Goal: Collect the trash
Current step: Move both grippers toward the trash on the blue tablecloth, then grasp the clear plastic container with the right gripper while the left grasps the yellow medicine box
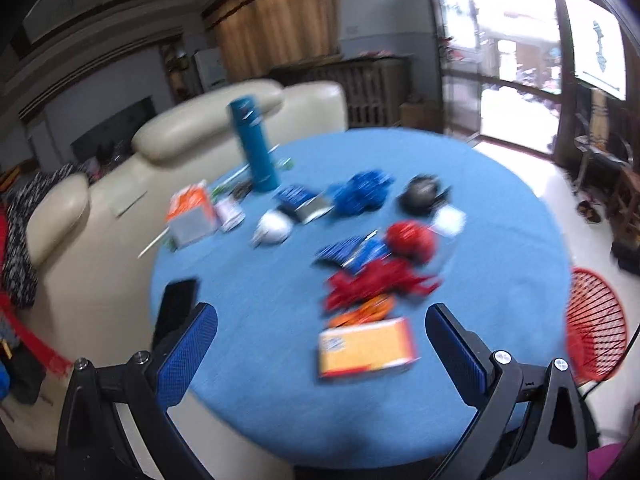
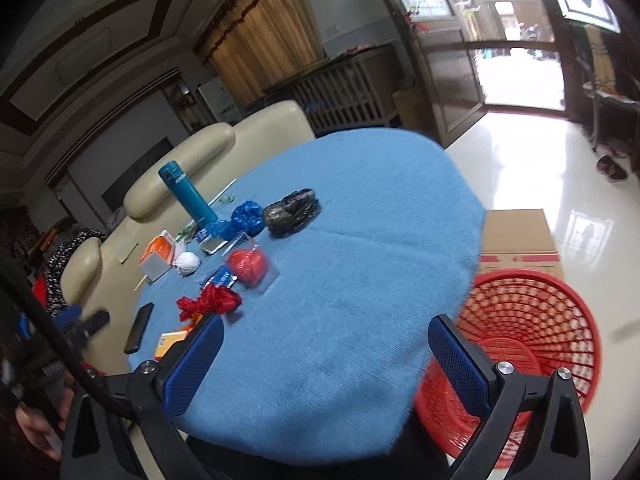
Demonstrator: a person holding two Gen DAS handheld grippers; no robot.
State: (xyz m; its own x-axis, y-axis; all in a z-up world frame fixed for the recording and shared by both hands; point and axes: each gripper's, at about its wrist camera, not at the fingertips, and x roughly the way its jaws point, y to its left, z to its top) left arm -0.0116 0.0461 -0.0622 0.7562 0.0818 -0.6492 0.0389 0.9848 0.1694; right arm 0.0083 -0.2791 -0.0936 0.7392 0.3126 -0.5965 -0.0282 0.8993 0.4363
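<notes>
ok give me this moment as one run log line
left gripper: open, empty | right gripper: open, empty | trash: on blue table, none picked | red basket: on floor beside table

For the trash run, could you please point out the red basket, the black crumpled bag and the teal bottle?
red basket (image 2: 532, 320), right wrist view, on its mesh wall.
black crumpled bag (image 2: 292, 212), right wrist view, on its middle.
teal bottle (image 2: 186, 194), right wrist view, on its body.

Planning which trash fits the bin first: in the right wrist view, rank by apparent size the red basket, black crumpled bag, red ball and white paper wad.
1. red basket, though nearest the camera
2. black crumpled bag
3. red ball, close to the bag in size, so that order is unsure
4. white paper wad
</notes>
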